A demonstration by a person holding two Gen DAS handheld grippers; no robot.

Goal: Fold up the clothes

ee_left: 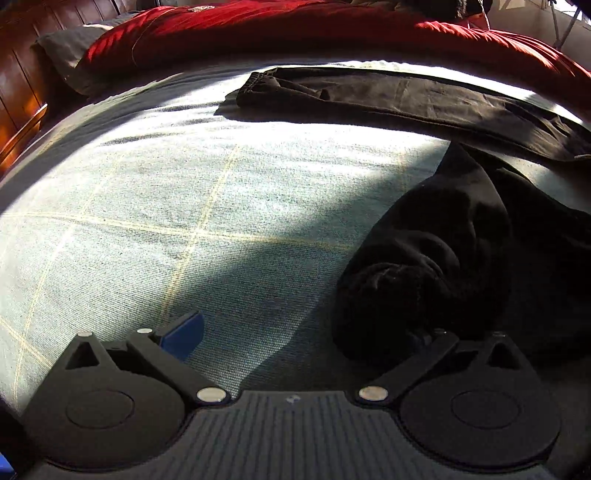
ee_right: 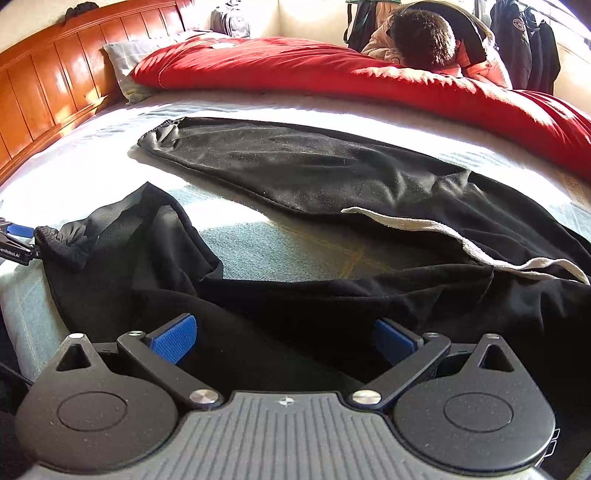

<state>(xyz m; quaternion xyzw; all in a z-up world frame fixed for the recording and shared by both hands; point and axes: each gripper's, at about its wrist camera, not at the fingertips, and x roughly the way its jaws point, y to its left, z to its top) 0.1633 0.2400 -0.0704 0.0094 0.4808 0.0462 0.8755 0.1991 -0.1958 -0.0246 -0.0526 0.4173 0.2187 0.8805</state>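
Black trousers (ee_right: 332, 173), spread on bed (ee_right: 74, 173).
One leg lies flat toward the red quilt (ee_right: 332, 74); the other leg, bunched, near the front edge. Left claw (ee_left: 306, 332) spread, beside its cuff (ee_left: 388, 288). Right claw (ee_right: 284, 336) spread above waist fabric, pinching nothing.

A bed (ee_right: 258, 254) is covered by a pale blue-grey sheet crossed by thin yellow lines. Strong sunlight is cast across it in bright bands, with deep shadow nearer the camera. A red duvet (ee_right: 295, 70) is heaped along the far side, beside a grey pillow (ee_right: 122, 62). An orange wooden headboard (ee_right: 48, 85) is seen at left. Dark jackets (ee_right: 524, 40) are hung against a cream wall (ee_right: 314, 18).
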